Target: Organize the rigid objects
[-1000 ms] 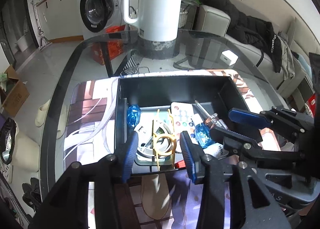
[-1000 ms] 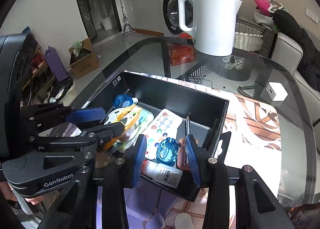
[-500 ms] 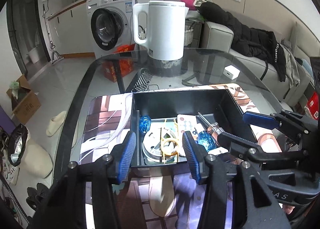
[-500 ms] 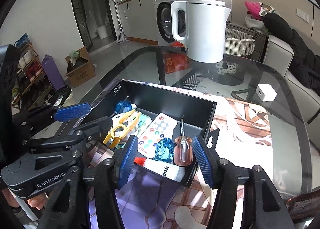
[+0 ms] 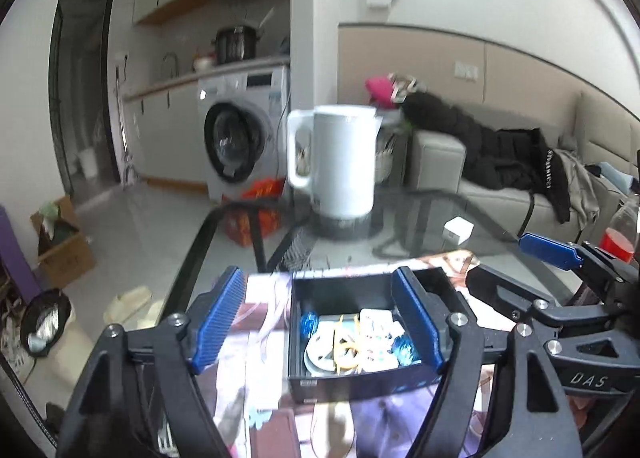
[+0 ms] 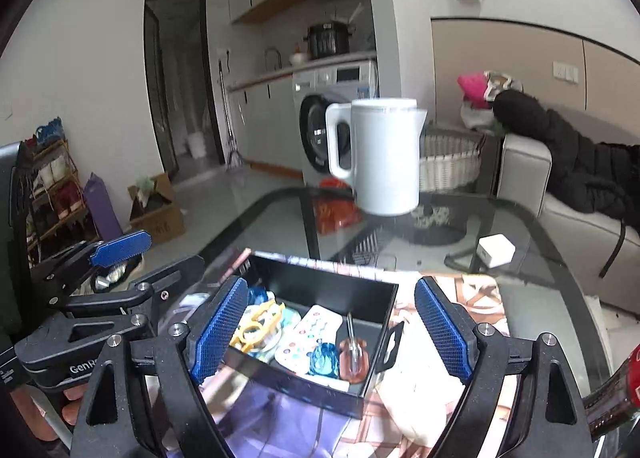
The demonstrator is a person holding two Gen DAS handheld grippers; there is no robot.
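Note:
A black box [image 5: 340, 378] [image 6: 352, 282] sits on a printed mat on the glass table. Inside lie a white remote [image 6: 310, 332], an orange-handled screwdriver [image 6: 352, 352], blue glassy pieces [image 6: 324, 358], a yellow ring-shaped item [image 6: 256, 324] and a round white item [image 5: 320, 354]. My left gripper [image 5: 316, 326] is open and empty, held above and in front of the box. My right gripper [image 6: 332, 334] is open and empty, also above and in front of the box. Each gripper shows at the side of the other's view.
A white kettle [image 6: 380, 158] stands at the far side of the table. A small white charger [image 6: 496, 250] with a cable lies at the right. A red-capped bottle [image 5: 618, 238] is at the right edge. Washing machine and sofa lie beyond.
Both grippers have opened wide and pulled back and up from the box. The box now looks smaller and lower in both views. Its contents have not moved.

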